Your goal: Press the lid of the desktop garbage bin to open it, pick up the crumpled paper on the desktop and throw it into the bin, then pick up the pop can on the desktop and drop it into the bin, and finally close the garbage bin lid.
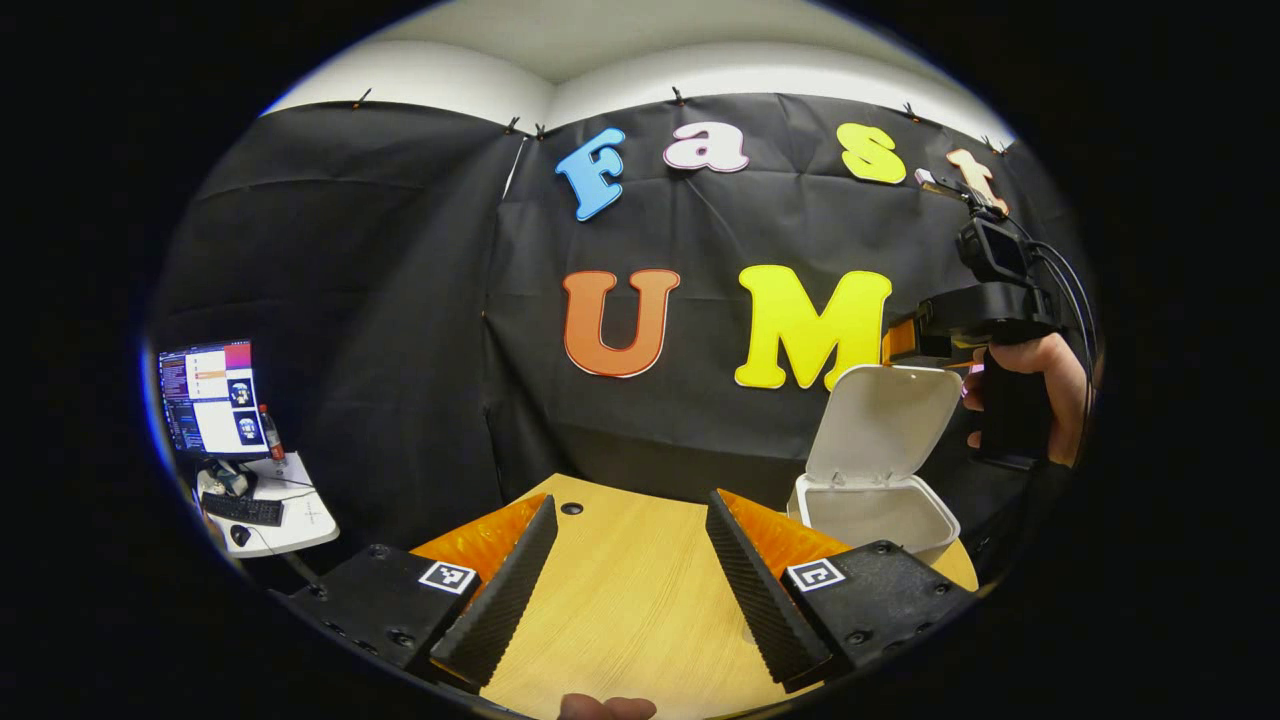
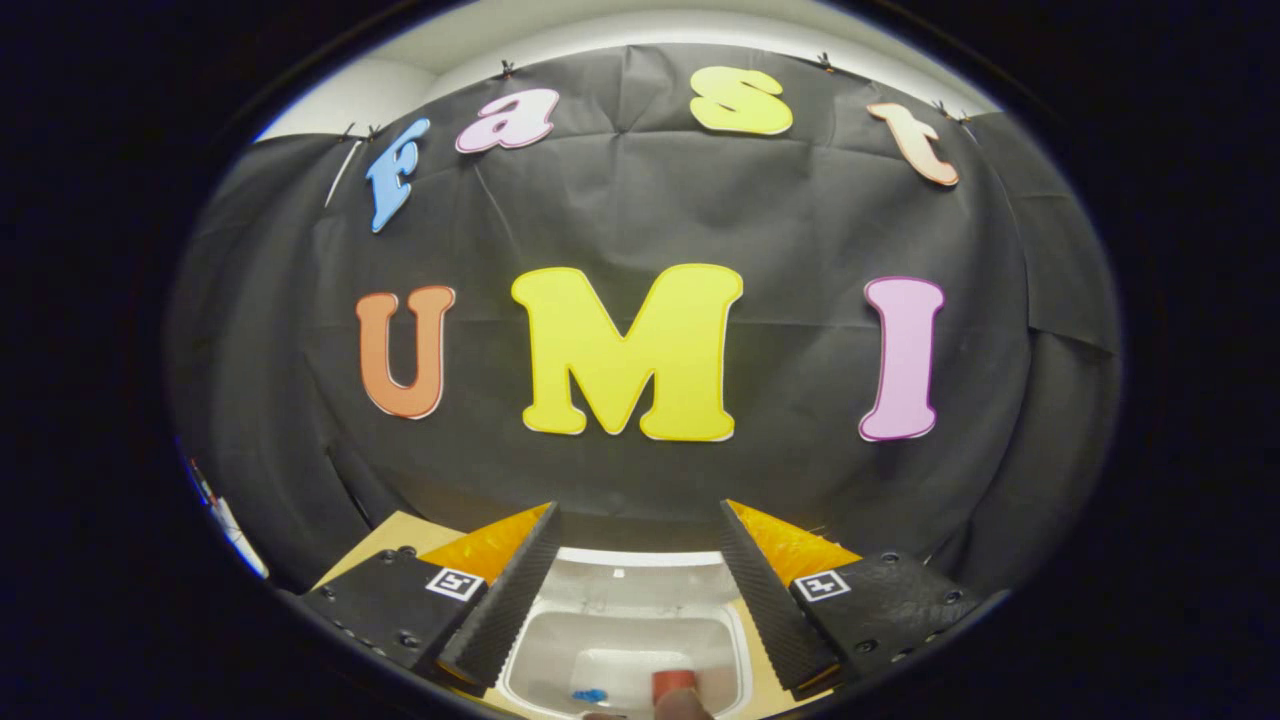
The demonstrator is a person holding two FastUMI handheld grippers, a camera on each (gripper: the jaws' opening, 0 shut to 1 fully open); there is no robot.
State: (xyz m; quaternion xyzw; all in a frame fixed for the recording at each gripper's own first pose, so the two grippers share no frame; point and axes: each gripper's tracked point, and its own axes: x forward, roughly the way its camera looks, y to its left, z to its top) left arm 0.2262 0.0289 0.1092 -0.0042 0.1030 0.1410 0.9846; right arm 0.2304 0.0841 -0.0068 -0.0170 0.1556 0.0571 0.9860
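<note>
Bin (image 1: 875, 515), white, at the far right of the wooden counter (image 1: 630, 590), lid (image 1: 880, 420) raised upright; in the right gripper view its open interior (image 2: 625, 650) holds a red can-like item (image 2: 675, 683) and a small blue scrap (image 2: 588, 694). Left tongs (image 1: 630, 590) spread wide, empty, over bare counter. Right tongs (image 2: 630, 600) spread wide, empty, directly above the bin's opening; a hand (image 1: 1030, 385) holds them behind the lid.

Black cloth wall (image 1: 420, 300) behind wooden table (image 1: 630, 590).
</note>
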